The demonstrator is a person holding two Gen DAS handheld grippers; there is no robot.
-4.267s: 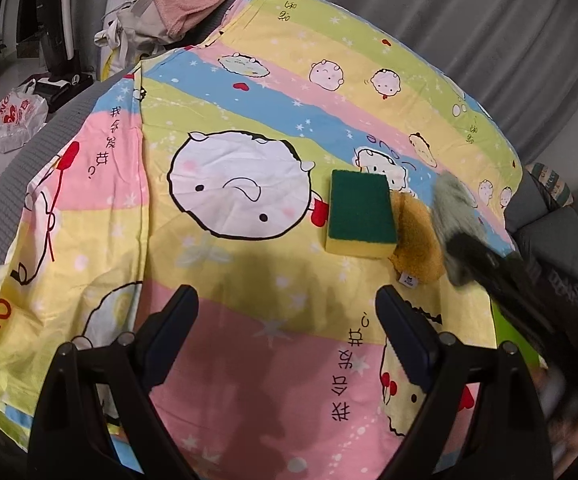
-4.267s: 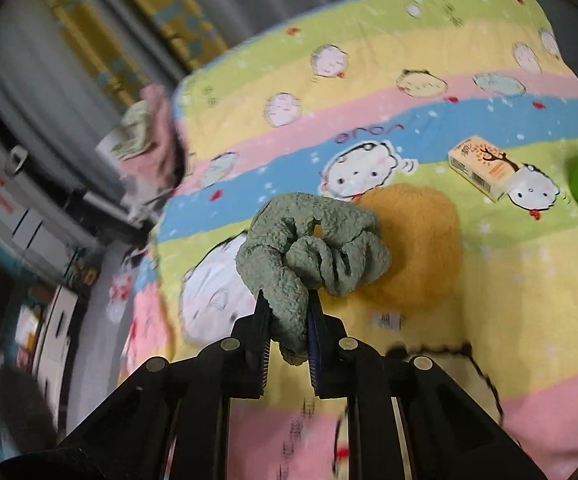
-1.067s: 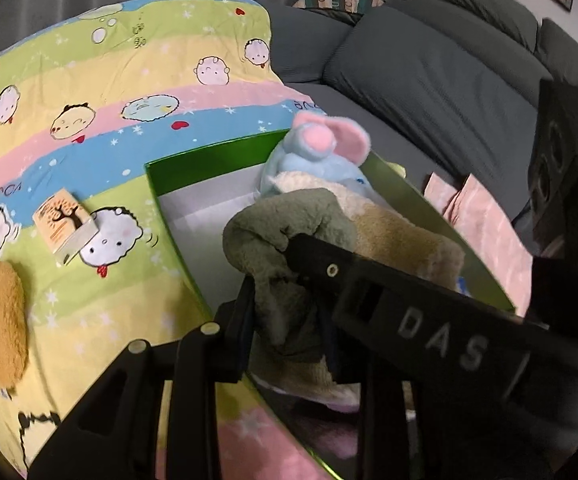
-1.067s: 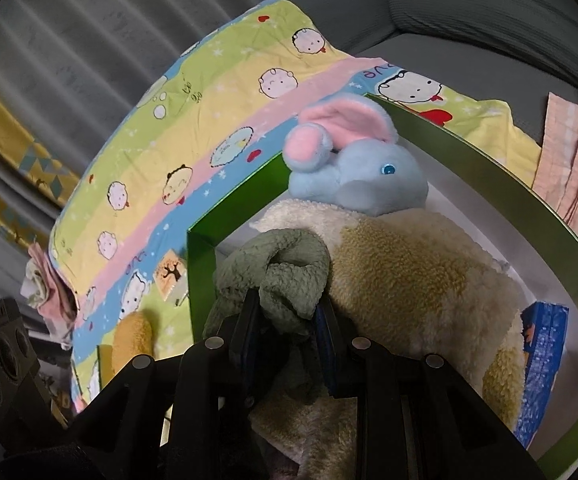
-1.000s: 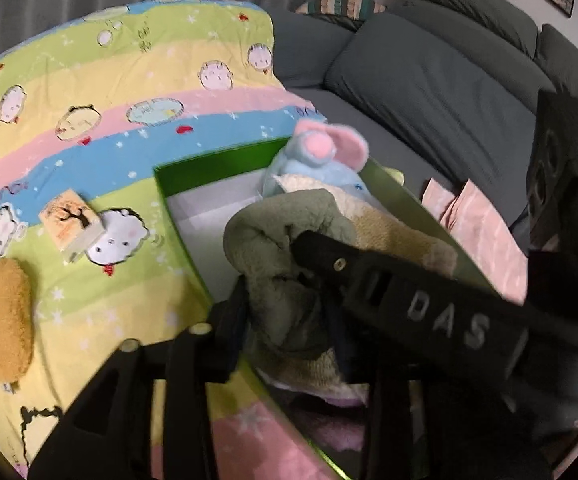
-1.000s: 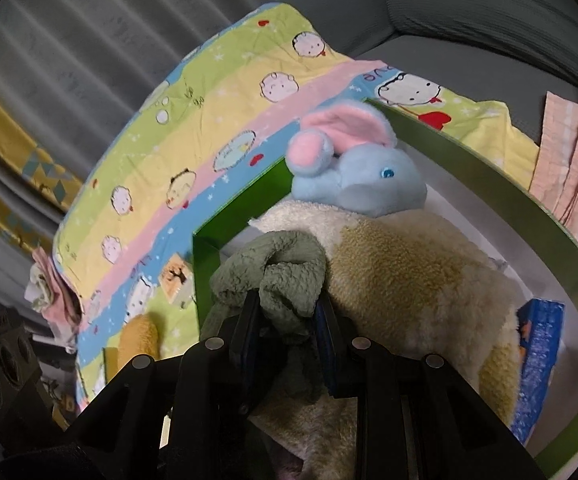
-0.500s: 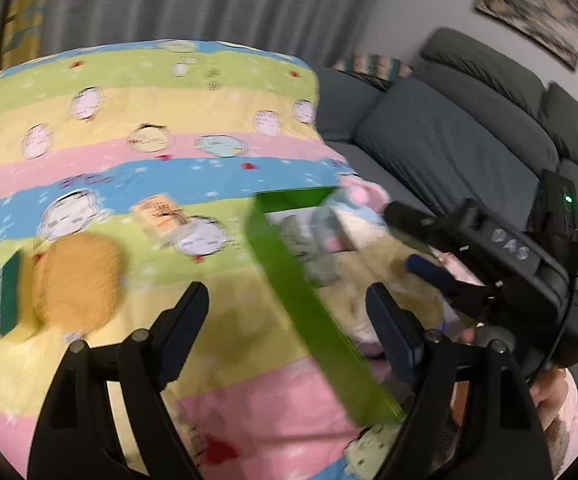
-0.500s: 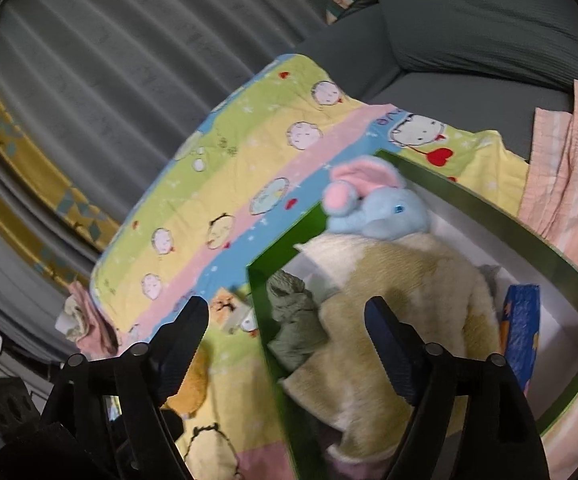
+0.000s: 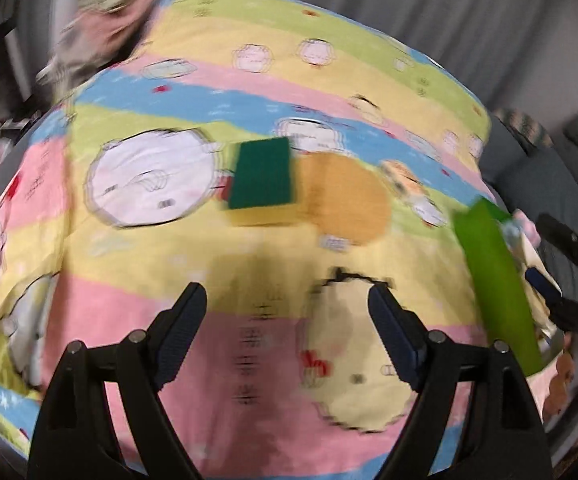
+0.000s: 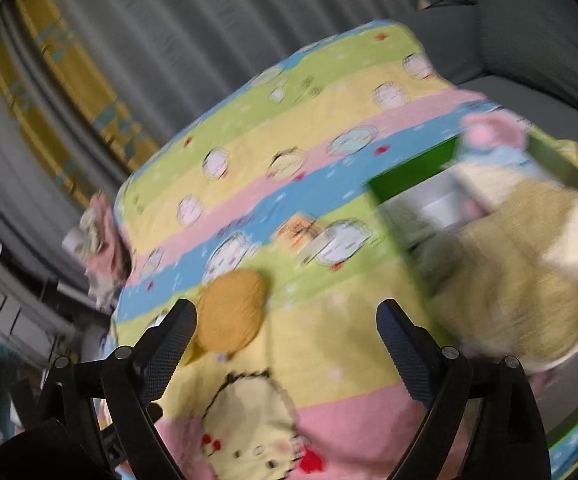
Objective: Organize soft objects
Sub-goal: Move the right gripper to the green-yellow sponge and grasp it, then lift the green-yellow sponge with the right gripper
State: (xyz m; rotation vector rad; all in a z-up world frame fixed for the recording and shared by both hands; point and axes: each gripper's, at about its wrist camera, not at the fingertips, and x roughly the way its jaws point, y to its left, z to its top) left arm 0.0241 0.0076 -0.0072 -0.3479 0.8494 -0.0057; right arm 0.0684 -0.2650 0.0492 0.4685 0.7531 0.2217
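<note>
Green box [image 10: 413, 178] blurred, contents indistinct — left tool [image 9: 289, 326], right tool [image 10: 287, 350] both released, empty.

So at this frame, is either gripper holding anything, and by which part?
Nothing is held. The left gripper and the right gripper both stand open and empty above the cartoon bedsheet.

Cartoon-print striped sheet [image 9: 217, 280], grey curtain [image 10: 193, 36], grey sofa [image 10: 537, 32], small orange-white box [image 10: 299, 232].

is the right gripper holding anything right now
No, the right gripper has its jaws spread wide with only the striped cartoon bedsheet showing between them.
</note>
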